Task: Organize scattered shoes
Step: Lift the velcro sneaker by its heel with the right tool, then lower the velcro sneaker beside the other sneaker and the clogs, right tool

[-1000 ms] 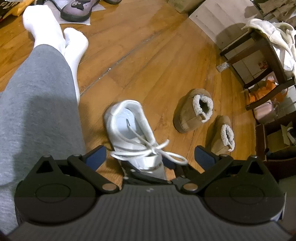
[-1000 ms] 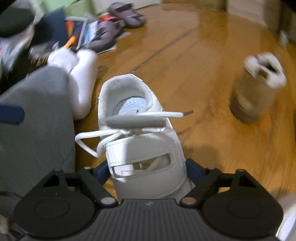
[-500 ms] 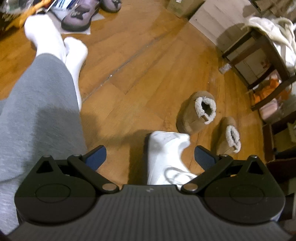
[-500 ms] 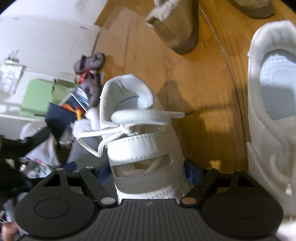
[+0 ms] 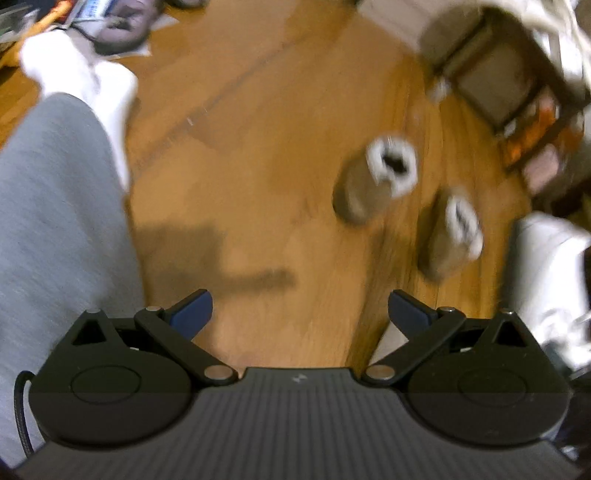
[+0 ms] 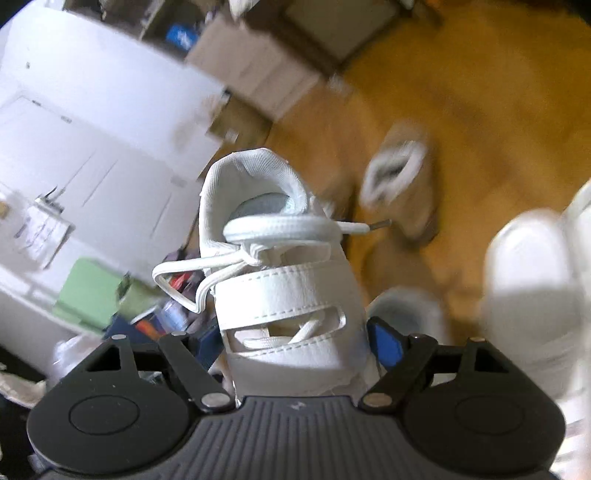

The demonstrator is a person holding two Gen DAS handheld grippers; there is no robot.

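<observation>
My right gripper (image 6: 295,339) is shut on a white strapped sneaker (image 6: 280,258), held up off the floor with its heel pointing away. A second white sneaker (image 6: 535,280) is blurred at the right edge of the right wrist view. In the left wrist view my left gripper (image 5: 299,310) stands open over bare wooden floor, nothing between its blue pads. Two tan fleece-lined slippers (image 5: 380,181) (image 5: 450,236) lie ahead on the right. A white sneaker (image 5: 546,280) shows at the right edge, carried clear of the floor.
A person's grey trouser leg (image 5: 55,229) and white socks (image 5: 85,74) fill the left. A dark wooden stool (image 5: 517,74) stands at the back right, purple sandals (image 5: 125,26) and papers at the back left. White cabinets (image 6: 92,129) and boxes (image 6: 266,70) stand beyond the floor.
The right gripper has lifted the white sneaker from the floor, rolled and swung it to the right. The sneaker has left the space in front of the left gripper, which shifted sideways.
</observation>
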